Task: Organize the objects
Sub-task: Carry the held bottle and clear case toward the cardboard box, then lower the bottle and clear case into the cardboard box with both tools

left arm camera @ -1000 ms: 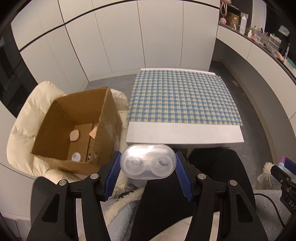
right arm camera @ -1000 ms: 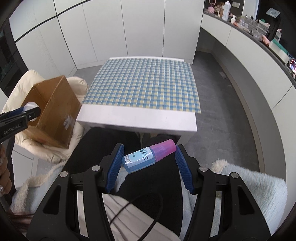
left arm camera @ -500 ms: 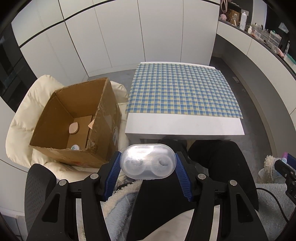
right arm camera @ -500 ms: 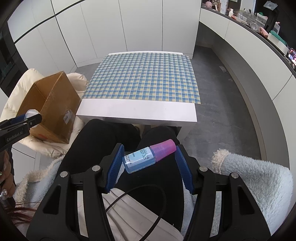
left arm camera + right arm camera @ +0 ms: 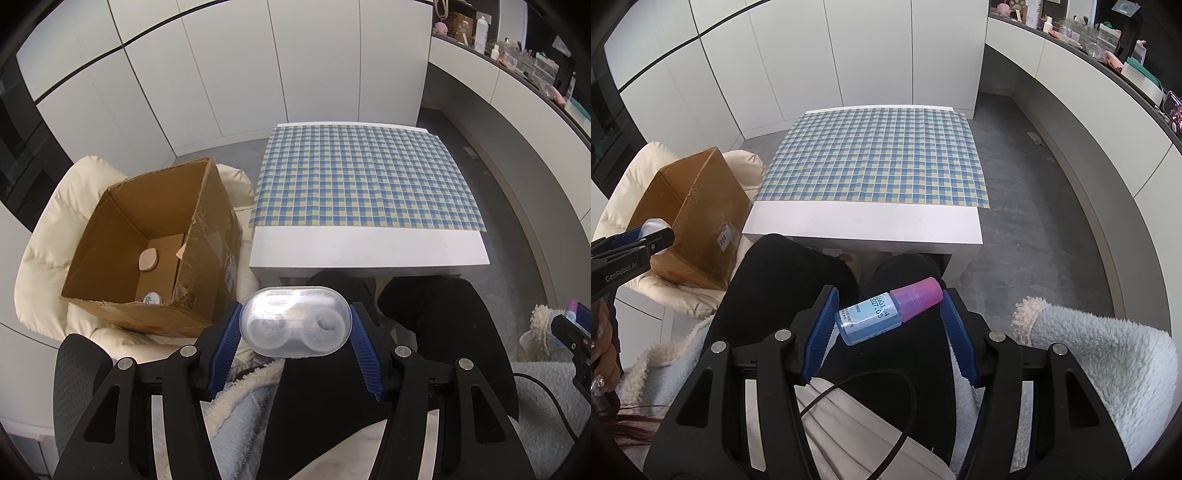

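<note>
The clear lens case is clamped lengthwise in the left gripper jaws over the lap, the blue pink-capped bottle likewise in the right gripper. Both look mid-carry; next comes setting them on the checked worktop or into the cardboard box. Since a second ago the worktop has drawn farther off, both grips unchanged.

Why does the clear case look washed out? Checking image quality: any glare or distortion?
Left wrist view: glare whitens the top left of the clear oval plastic case; white cabinet doors bow. Right wrist view: small blue pink-capped bottle sharp, label readable; counter edge curves.
</note>
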Demonstrator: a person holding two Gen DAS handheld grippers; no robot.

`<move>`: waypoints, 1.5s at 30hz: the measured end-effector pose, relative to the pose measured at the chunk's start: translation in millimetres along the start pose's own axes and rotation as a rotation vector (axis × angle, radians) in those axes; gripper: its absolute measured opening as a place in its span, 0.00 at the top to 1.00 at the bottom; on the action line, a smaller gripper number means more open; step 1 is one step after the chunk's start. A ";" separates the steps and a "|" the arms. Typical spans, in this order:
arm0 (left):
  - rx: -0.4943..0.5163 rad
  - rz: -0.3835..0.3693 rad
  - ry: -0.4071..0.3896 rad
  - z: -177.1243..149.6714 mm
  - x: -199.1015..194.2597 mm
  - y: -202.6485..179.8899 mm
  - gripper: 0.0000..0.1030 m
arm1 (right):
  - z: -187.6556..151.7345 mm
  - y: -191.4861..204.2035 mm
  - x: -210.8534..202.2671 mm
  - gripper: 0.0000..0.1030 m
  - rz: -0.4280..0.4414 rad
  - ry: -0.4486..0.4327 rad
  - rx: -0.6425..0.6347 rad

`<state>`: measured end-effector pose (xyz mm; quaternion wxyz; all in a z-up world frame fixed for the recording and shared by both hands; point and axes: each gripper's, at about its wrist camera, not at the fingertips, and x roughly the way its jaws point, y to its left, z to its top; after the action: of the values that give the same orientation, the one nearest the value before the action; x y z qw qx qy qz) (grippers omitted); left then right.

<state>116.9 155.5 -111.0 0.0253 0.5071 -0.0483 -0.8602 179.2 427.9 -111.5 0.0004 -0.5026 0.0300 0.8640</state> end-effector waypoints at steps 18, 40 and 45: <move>-0.090 0.041 0.028 -6.6 8.7 31.8 0.43 | 10.1 22.5 18.0 0.42 0.040 0.027 -0.071; -0.405 0.195 0.068 -60.5 -2.1 157.0 0.43 | 33.2 170.6 37.3 0.42 0.230 0.036 -0.406; -0.446 0.218 0.048 -59.3 -10.1 174.2 0.43 | 32.8 207.2 35.3 0.42 0.272 0.029 -0.482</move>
<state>172.7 -20.1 -111.8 0.2304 0.5011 0.0891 -0.8294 126.9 221.8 -115.4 -0.2357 -0.4919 -0.1091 0.8310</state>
